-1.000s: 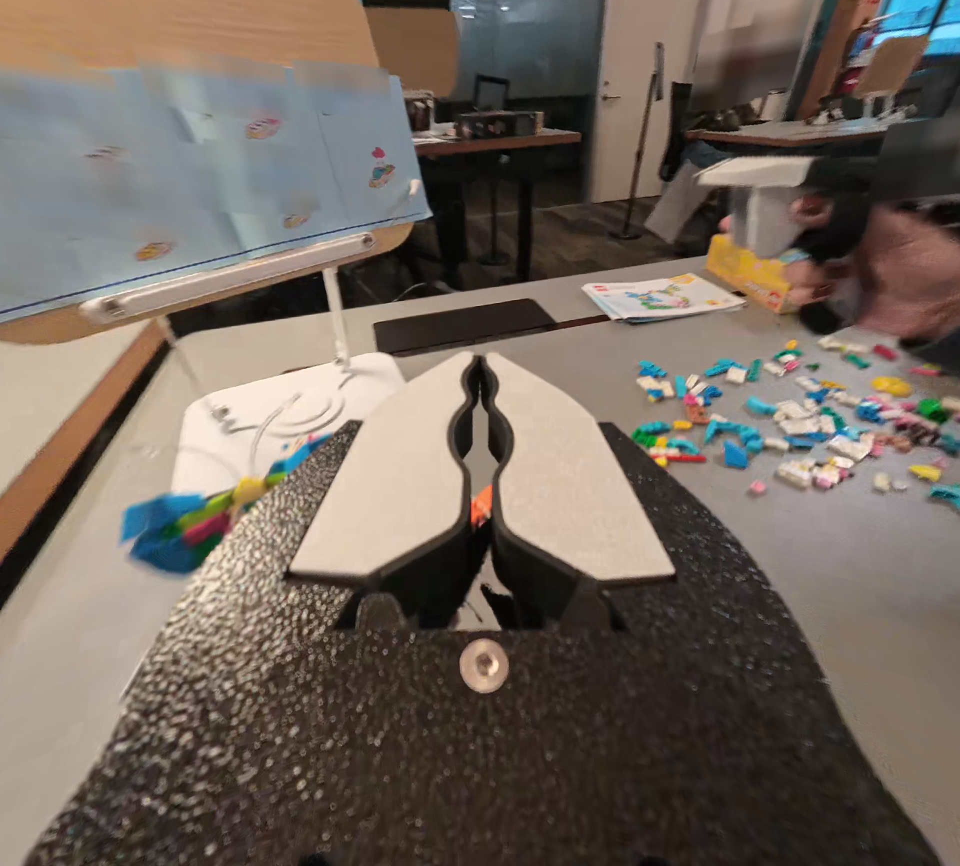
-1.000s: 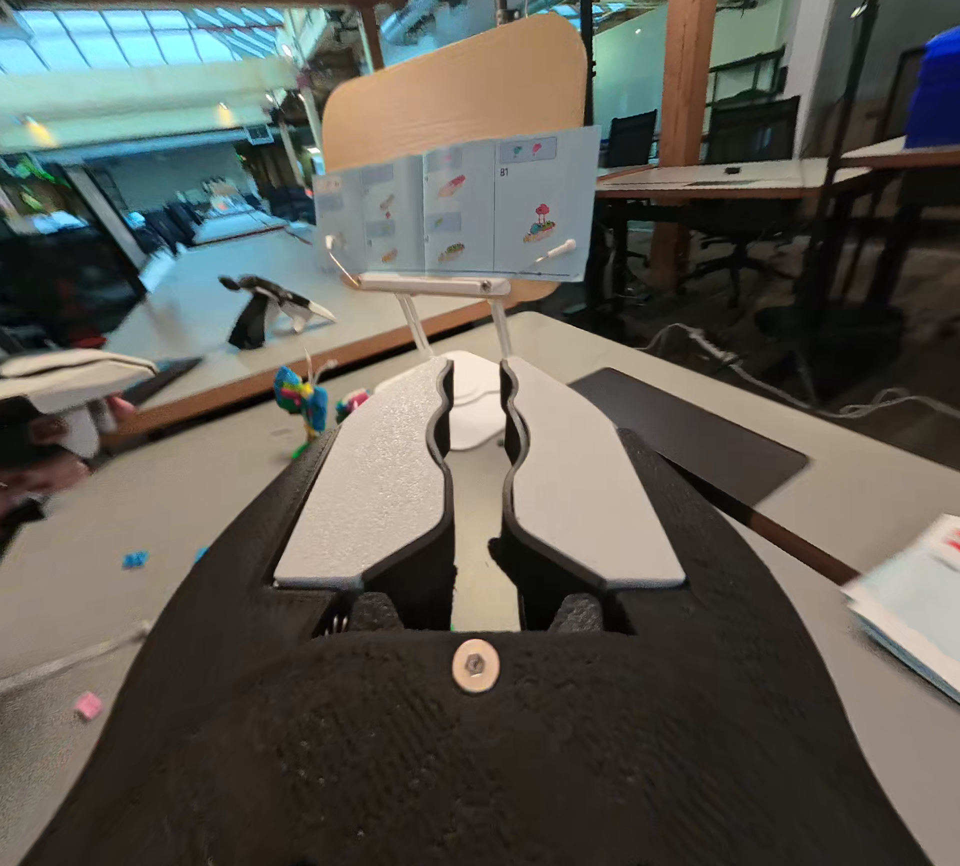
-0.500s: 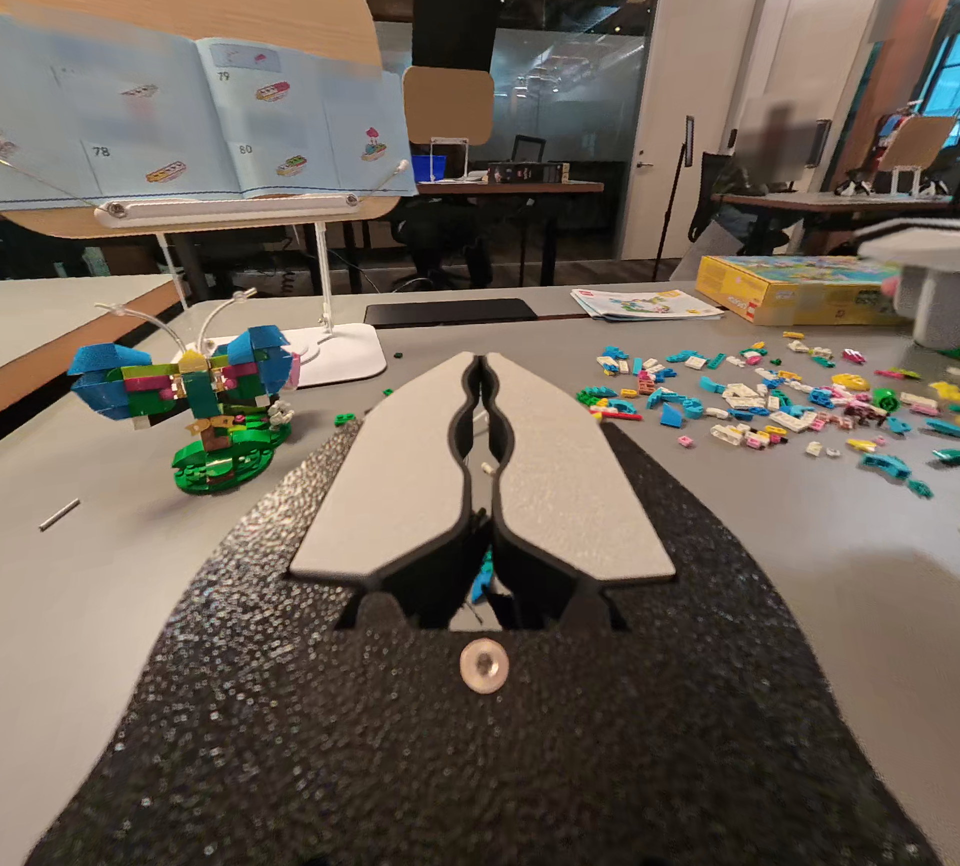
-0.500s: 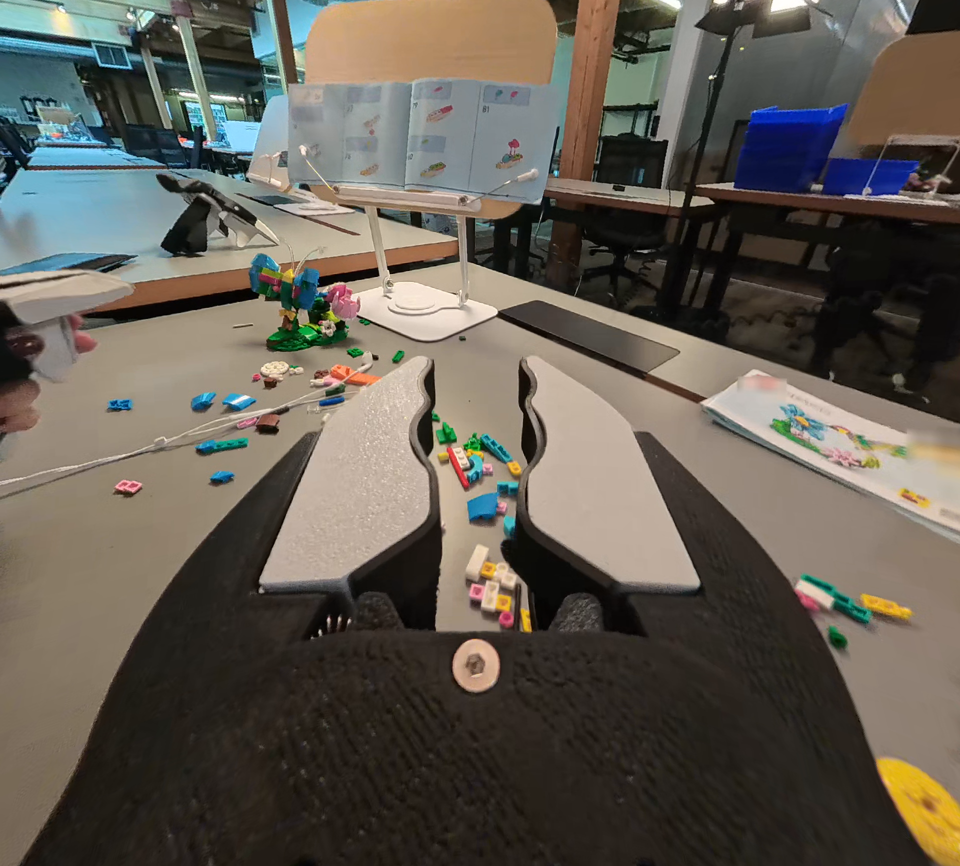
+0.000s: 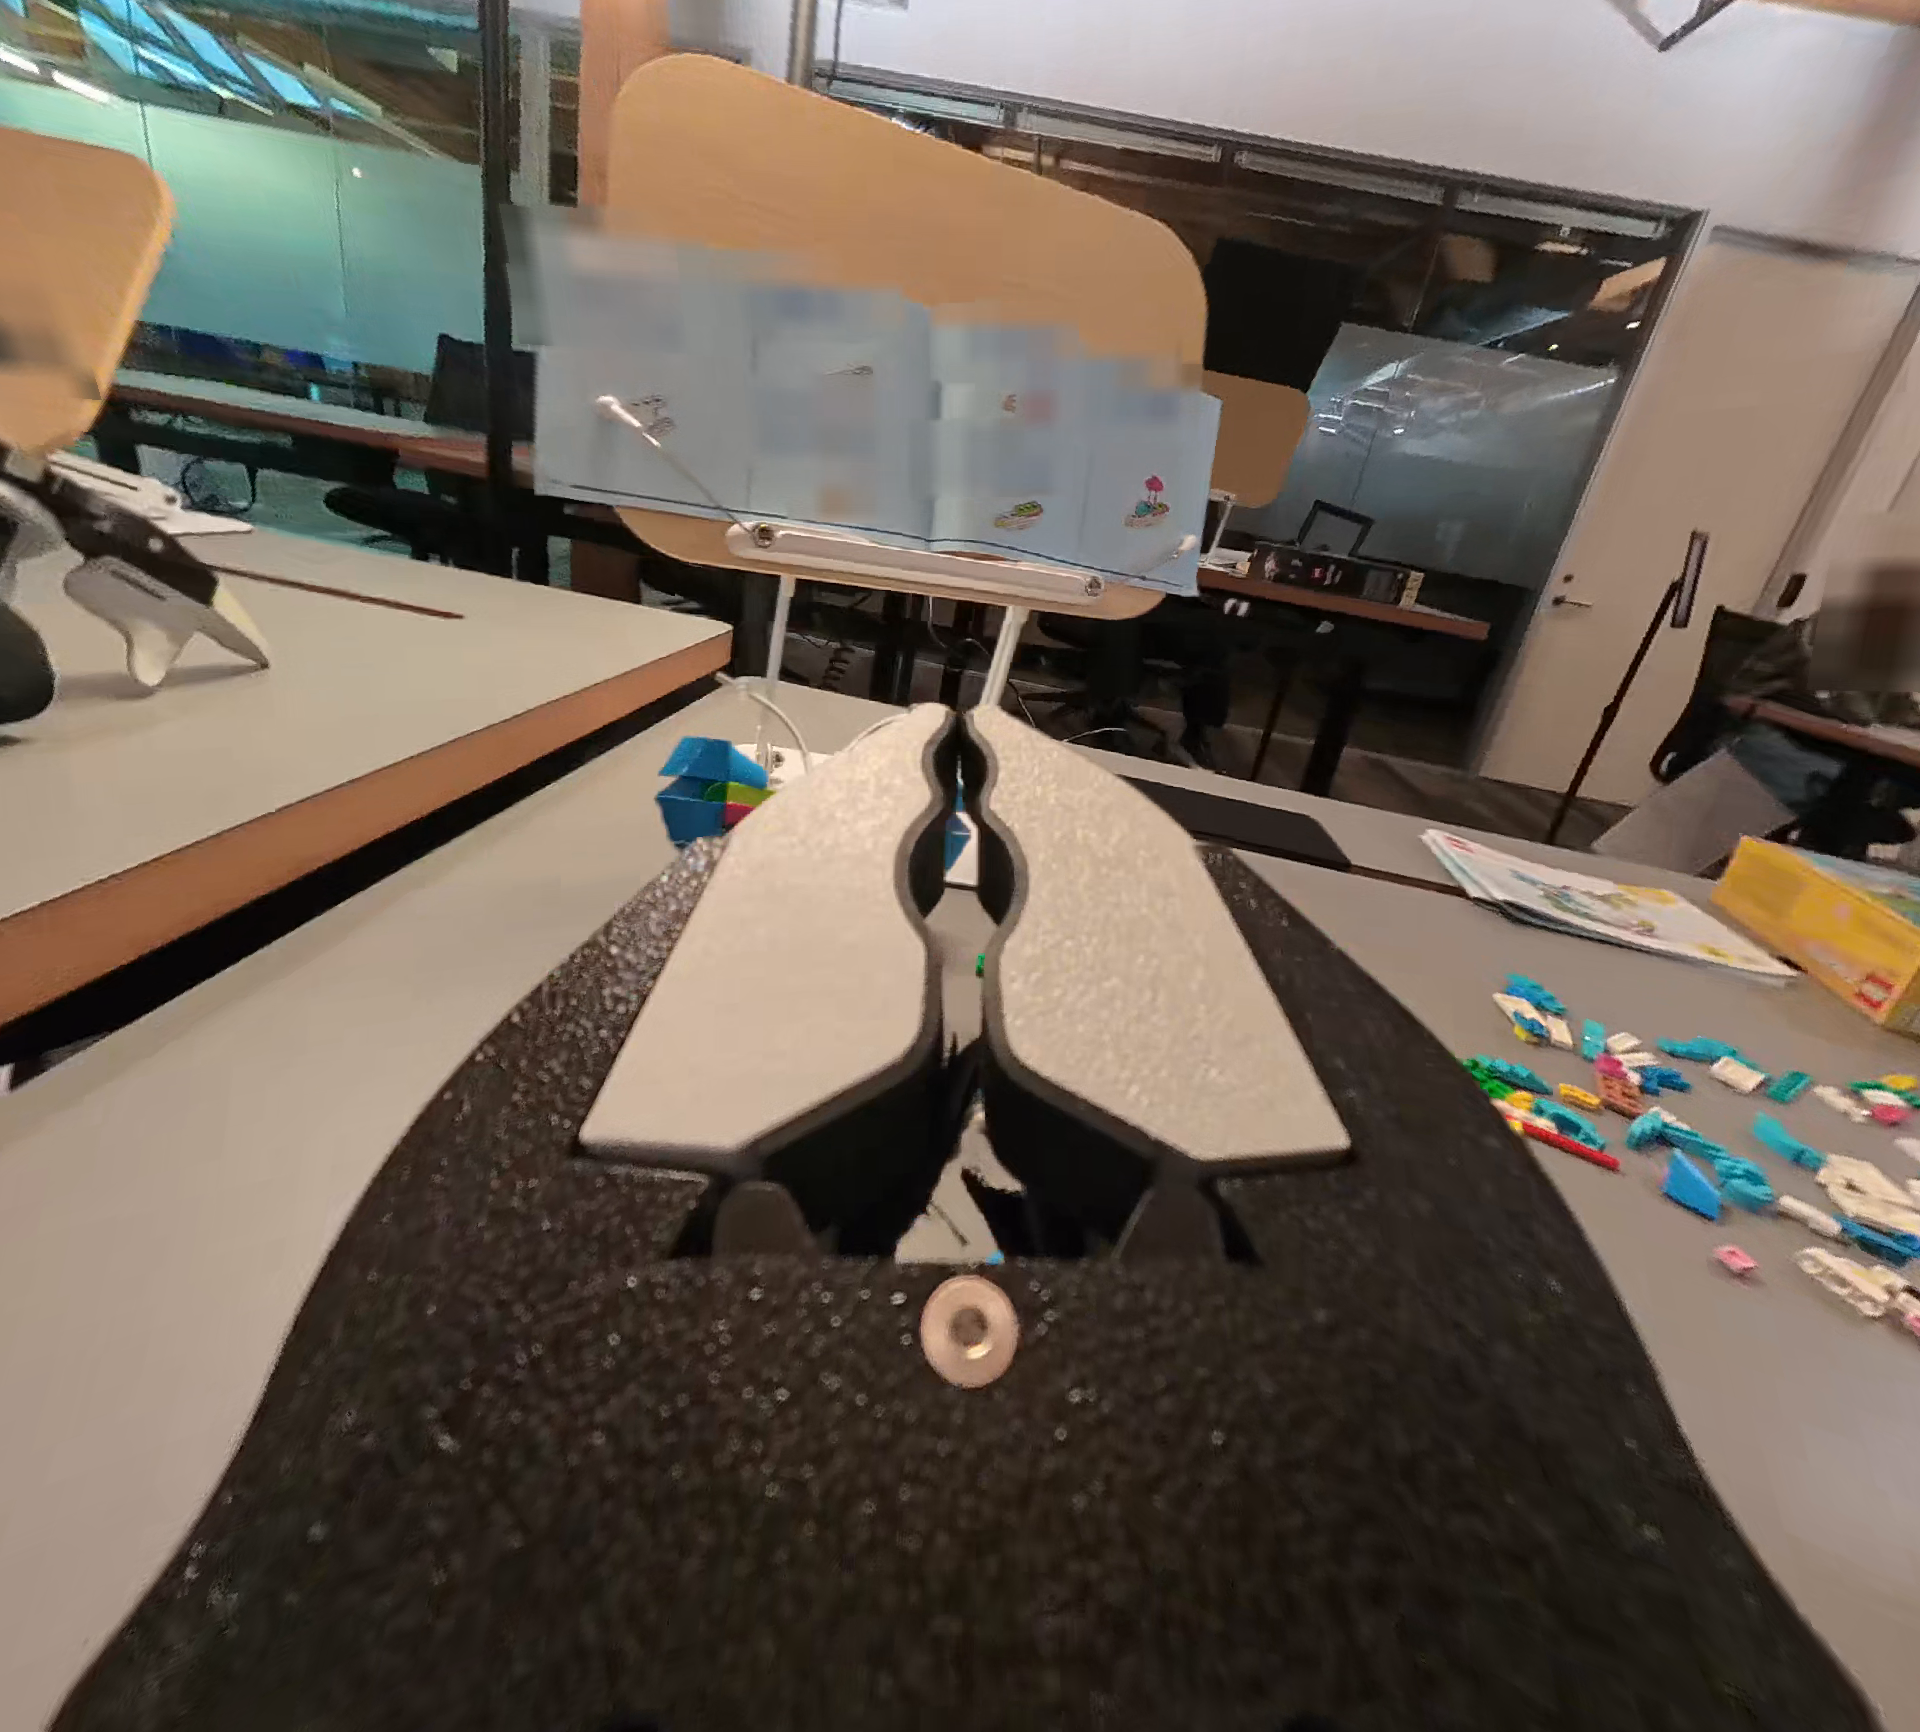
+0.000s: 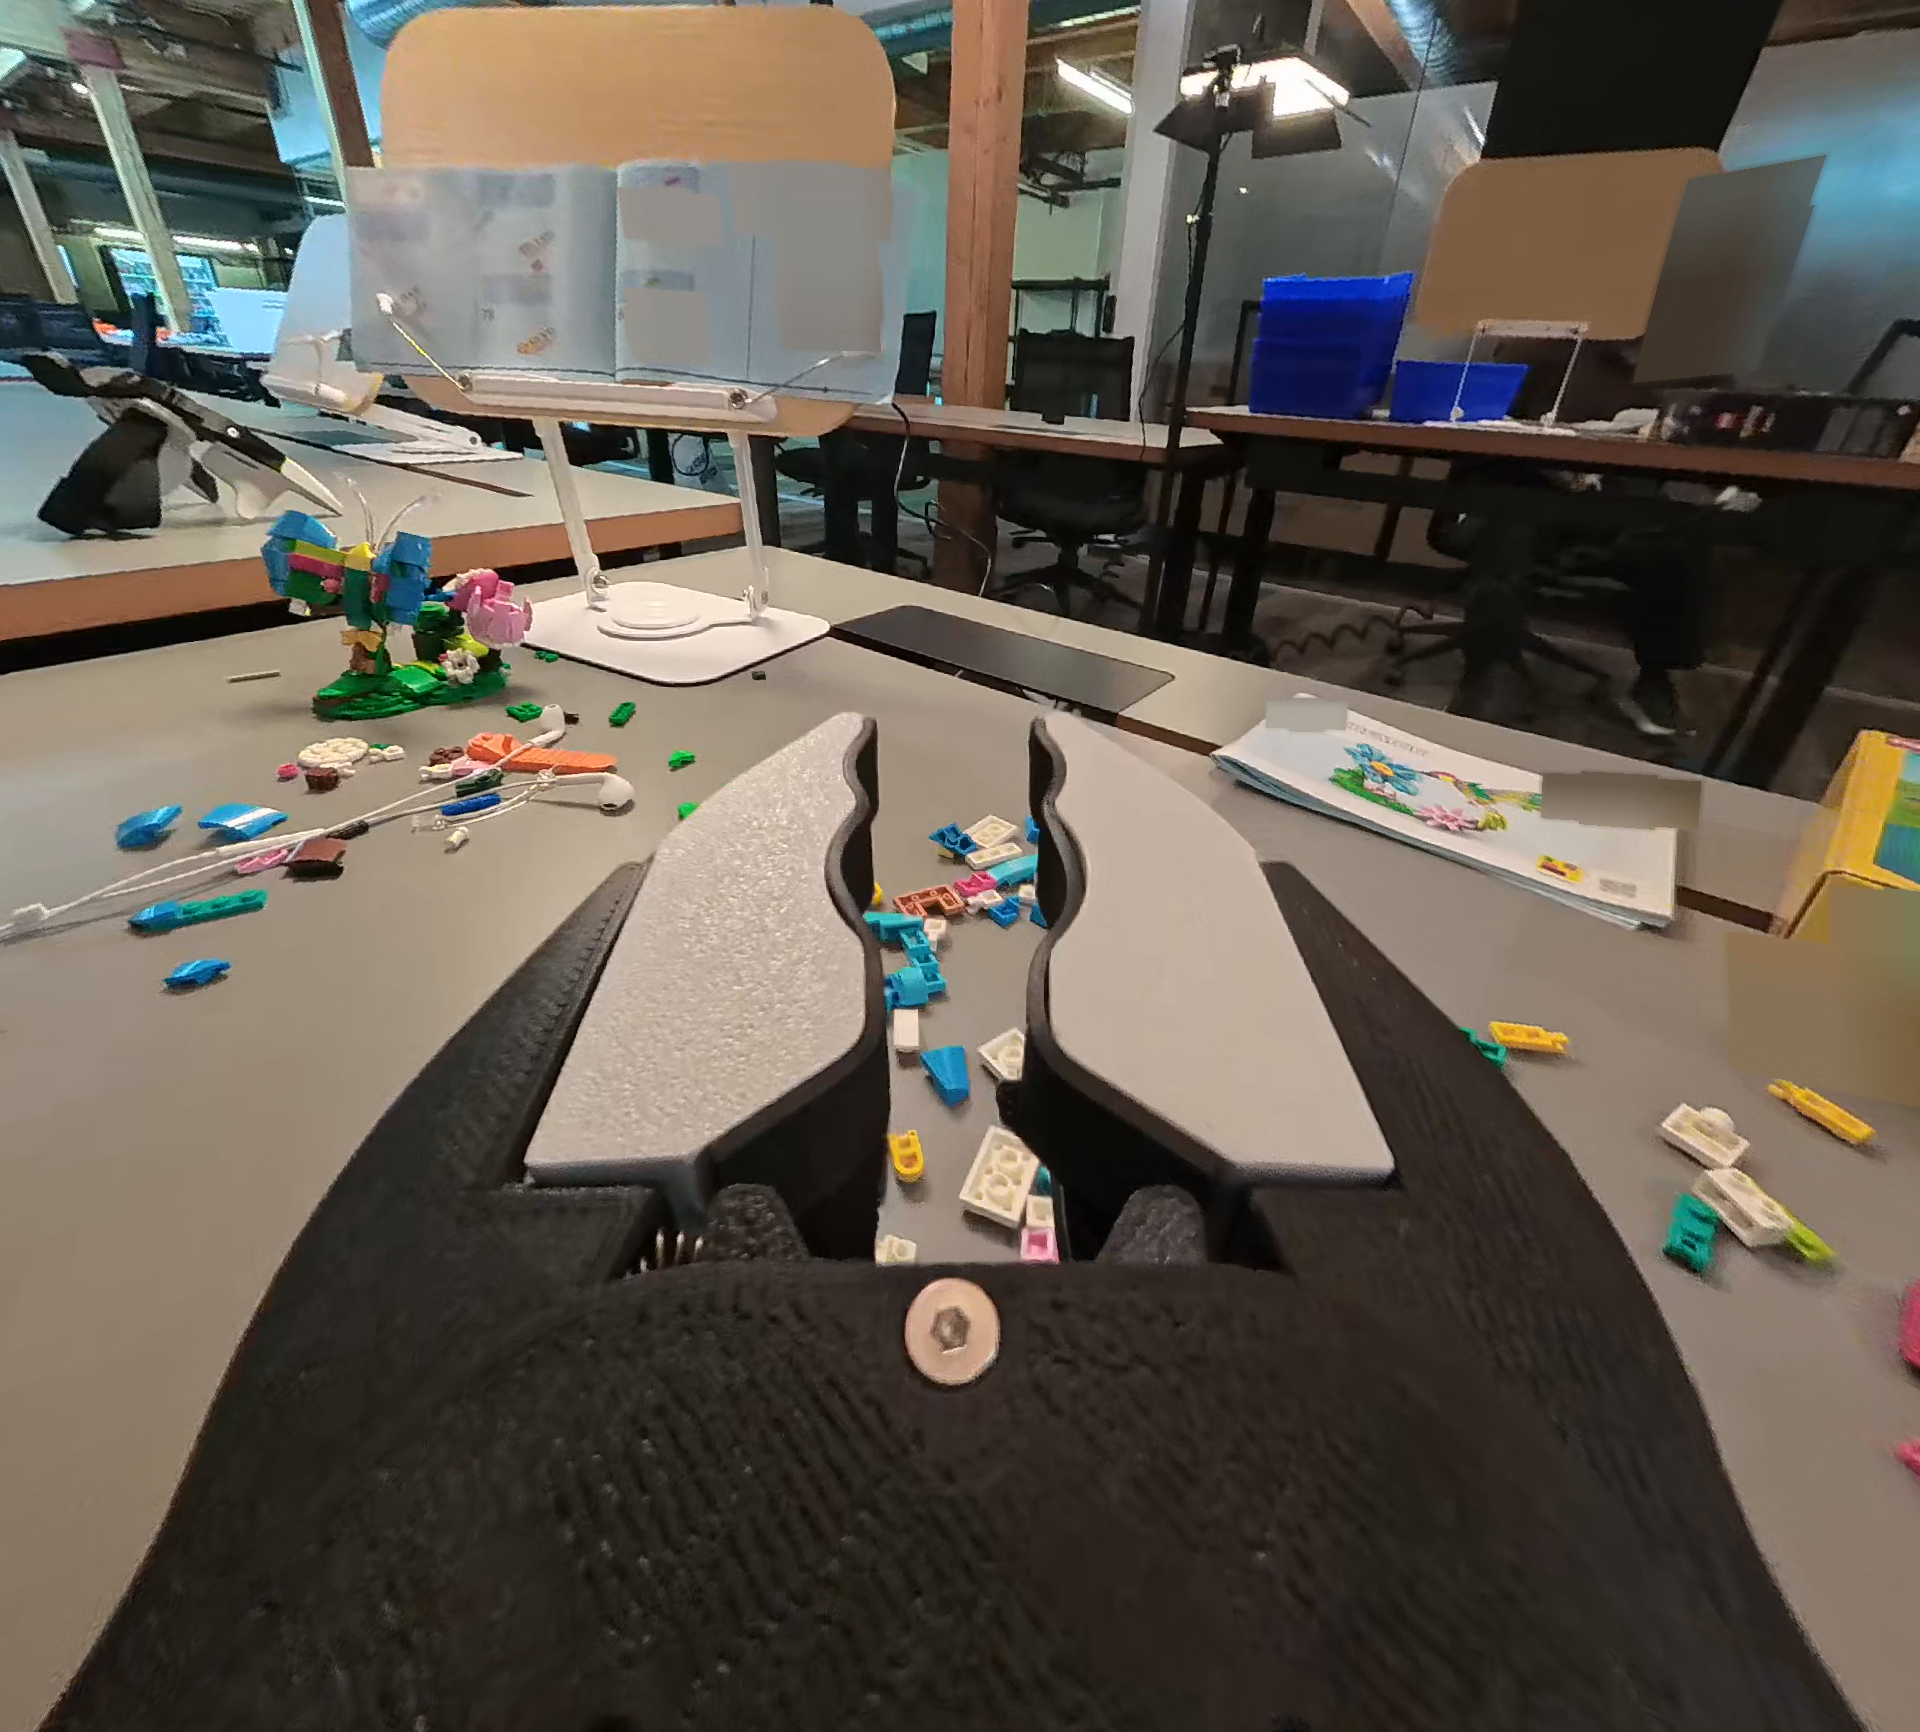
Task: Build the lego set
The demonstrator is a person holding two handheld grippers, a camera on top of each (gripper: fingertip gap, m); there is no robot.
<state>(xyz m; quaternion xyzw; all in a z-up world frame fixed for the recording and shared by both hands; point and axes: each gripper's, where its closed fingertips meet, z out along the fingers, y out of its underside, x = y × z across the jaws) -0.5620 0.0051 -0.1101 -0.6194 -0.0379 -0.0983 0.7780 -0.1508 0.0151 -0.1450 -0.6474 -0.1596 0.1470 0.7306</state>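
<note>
The part-built model, a blue-winged butterfly with a pink flower on a green base (image 6: 390,617), stands at the left by the book stand. In the left wrist view only its blue wing (image 5: 707,789) shows, behind my fingers. My left gripper (image 5: 958,726) is shut and empty, held above the grey table and aimed at the stand. My right gripper (image 6: 951,732) is open and empty, hovering over a heap of loose bricks (image 6: 951,934). More loose bricks (image 5: 1704,1132) lie at the right in the left wrist view.
The instruction booklet sits on a wooden book stand (image 6: 634,228) with a white base (image 6: 675,633). White earphones and cable (image 6: 499,799) lie at the left. A second booklet (image 6: 1455,809) and a yellow box (image 6: 1860,861) lie at the right. A black pad (image 6: 1003,659) lies behind.
My left gripper has tilted up and swung left, so the butterfly is now mostly hidden behind its fingers. My right gripper has opened wider and moved forward over the bricks.
</note>
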